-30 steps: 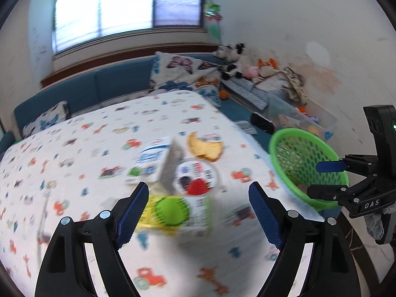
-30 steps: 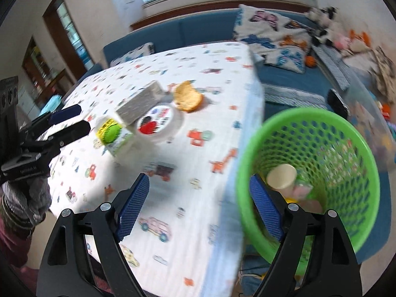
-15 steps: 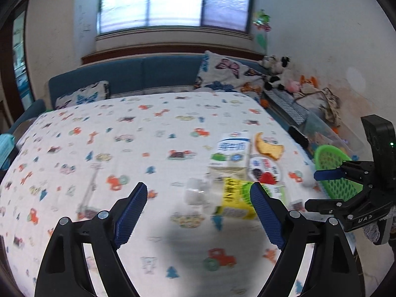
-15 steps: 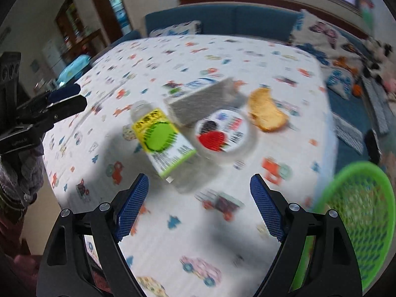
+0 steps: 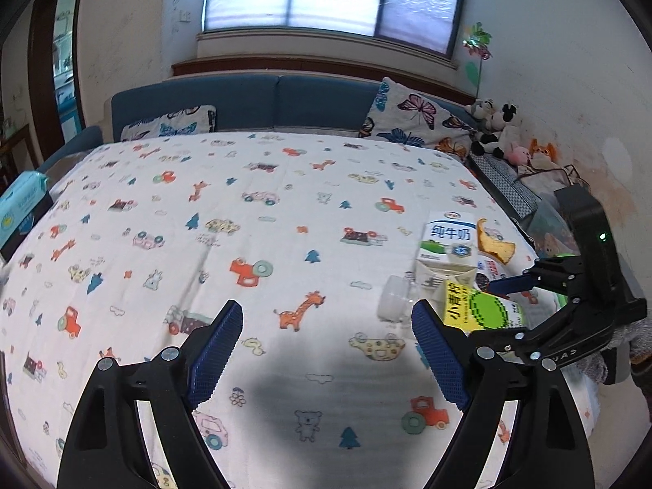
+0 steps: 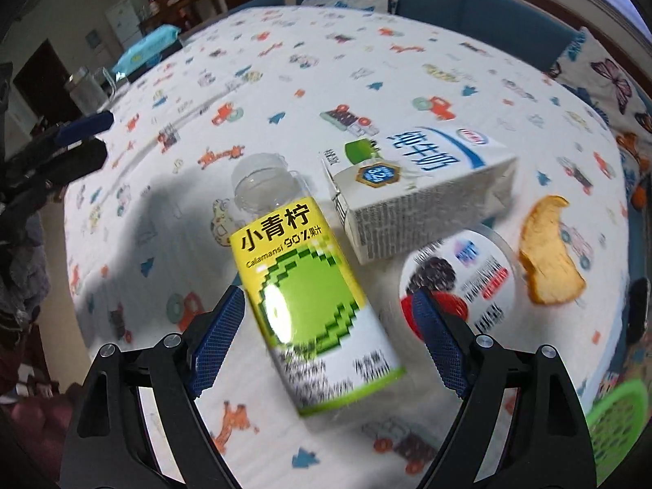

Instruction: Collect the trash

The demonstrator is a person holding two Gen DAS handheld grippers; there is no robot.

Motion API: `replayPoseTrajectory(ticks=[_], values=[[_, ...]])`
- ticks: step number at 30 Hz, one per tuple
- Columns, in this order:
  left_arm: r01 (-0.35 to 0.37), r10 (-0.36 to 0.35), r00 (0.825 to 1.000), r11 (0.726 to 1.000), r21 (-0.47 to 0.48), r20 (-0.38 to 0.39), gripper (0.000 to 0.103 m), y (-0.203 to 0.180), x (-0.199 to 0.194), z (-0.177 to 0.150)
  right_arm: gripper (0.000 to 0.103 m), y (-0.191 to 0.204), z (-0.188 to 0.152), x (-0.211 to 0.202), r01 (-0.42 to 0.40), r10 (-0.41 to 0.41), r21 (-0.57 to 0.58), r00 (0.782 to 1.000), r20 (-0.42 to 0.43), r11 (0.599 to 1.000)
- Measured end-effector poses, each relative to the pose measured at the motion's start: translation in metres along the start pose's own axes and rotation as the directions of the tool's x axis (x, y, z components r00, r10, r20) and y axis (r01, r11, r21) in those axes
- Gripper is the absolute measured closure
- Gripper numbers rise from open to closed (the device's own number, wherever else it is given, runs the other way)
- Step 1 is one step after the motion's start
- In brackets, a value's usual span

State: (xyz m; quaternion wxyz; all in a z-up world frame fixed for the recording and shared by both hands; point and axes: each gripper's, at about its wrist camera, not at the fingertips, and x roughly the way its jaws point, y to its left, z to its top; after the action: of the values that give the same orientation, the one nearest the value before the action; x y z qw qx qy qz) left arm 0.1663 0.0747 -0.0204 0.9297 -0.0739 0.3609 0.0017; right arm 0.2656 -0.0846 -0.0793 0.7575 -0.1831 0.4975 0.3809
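Juice bottle (image 6: 313, 297) lying on tablecloth (image 6: 407, 81), right gripper (image 6: 328, 332) jaws wide above it

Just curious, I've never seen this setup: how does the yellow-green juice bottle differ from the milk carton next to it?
The juice bottle is round, clear plastic with a yellow-green label; the milk carton is a boxy white carton with blue print. The bottle lies between the right hand-held gripper's open jaws; the carton lies beyond them. Both lie on their sides on the tablecloth.
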Motion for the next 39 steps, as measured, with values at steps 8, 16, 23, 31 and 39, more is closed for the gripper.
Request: replayPoseTrajectory(ticks=[8, 16, 23, 31, 39], values=[[0.002, -0.003, 1.0, 1.0, -0.028, -0.019, 0.021, 0.011, 0.008, -0.003, 0.018, 0.014, 0.011, 0.007, -0.078, 0.075, -0.074, 0.997, -0.033, 0.994], [0.003, -0.004, 1.0, 0.999, -0.039, -0.022, 0.021, 0.015, 0.01, -0.004, 0.018, 0.035, 0.014, 0.021, -0.096, 0.083, -0.166, 0.993, -0.078, 0.982], [-0.005, 0.004, 1.0, 0.999, -0.045, -0.019, 0.021, 0.021, 0.011, -0.004, 0.019, 0.034, 0.024, 0.036, -0.116, 0.109, -0.124, 0.992, -0.057, 0.986], [-0.002, 0.001, 1.0, 0.999, -0.053, -0.024, 0.021, 0.023, 0.016, -0.004, 0.043, 0.033, 0.021, 0.034, -0.013, 0.009, -0.116, 0.999, -0.033, 0.993], [0.024, -0.024, 1.0, 1.0, -0.007, -0.002, 0.021, 0.006, 0.014, 0.007, 0.045, 0.017, -0.006, -0.003, -0.041, 0.04, 0.01, 0.999, 0.036, 0.999]])
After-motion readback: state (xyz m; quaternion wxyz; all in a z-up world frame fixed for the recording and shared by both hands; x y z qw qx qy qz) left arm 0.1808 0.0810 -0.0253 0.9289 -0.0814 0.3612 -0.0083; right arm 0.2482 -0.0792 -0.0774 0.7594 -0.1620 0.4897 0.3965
